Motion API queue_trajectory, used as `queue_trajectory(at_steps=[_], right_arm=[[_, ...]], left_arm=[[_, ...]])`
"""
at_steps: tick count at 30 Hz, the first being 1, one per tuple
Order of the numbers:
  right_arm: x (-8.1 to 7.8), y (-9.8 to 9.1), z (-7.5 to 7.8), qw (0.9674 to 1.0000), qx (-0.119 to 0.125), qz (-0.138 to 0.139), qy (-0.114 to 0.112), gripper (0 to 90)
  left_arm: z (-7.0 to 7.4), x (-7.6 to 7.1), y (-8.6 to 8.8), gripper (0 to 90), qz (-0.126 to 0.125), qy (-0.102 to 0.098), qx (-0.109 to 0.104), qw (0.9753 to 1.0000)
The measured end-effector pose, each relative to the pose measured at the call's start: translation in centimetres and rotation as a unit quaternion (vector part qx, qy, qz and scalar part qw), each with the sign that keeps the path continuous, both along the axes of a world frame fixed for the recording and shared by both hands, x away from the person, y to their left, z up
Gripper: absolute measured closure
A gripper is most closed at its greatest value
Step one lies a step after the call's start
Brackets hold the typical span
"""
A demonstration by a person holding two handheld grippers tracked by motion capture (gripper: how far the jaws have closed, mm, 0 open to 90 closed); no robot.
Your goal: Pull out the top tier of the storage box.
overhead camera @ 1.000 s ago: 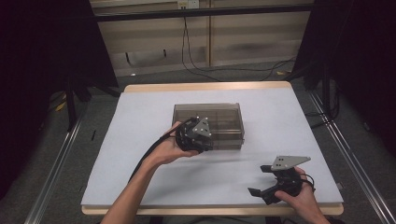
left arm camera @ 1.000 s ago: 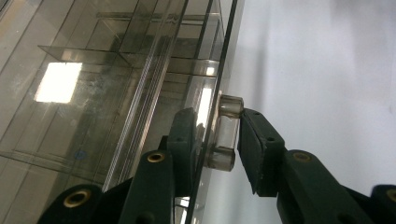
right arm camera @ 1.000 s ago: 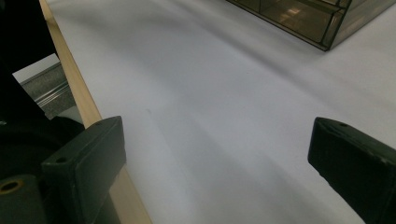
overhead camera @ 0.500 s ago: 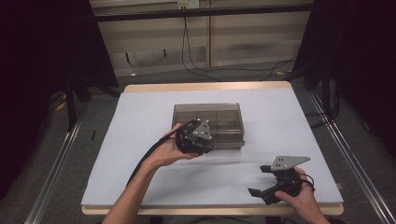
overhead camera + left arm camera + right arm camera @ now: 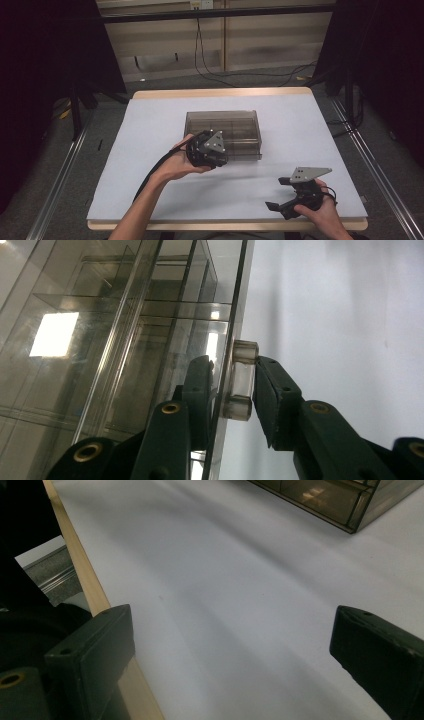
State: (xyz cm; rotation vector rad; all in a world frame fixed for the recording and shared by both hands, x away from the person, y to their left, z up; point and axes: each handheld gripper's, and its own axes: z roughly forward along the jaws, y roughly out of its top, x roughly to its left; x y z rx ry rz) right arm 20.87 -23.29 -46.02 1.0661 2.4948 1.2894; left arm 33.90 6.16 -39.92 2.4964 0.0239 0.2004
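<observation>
A smoky clear plastic drawer box (image 5: 223,129) stands in the middle of the white table (image 5: 150,150). My left gripper (image 5: 220,159) is at the box's front face, held by a hand reaching in from the lower left. In the left gripper view its jaws (image 5: 231,390) are shut on the clear drawer handle (image 5: 241,380) that stands off the front panel; the right pad touches the handle. My right gripper (image 5: 278,193) rests low at the table's front right, open, with nothing but bare table between its jaws (image 5: 230,635).
The table's wooden front edge (image 5: 90,590) runs just beside my right gripper. A corner of the box (image 5: 350,505) lies far ahead of it. Metal rails (image 5: 55,180) flank the table, and cables (image 5: 240,75) lie on the floor behind it.
</observation>
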Motion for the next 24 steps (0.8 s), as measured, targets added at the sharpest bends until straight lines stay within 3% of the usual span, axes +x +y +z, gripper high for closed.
queue_trajectory(at_steps=[24], right_arm=[[0.0, 0.0, 0.0, 1.0000, -0.001, 0.002, 0.002, 4.2]], left_arm=[[0.1, -1.3, 0.0, 71.0, -0.009, 0.011, 0.008, 0.9999]])
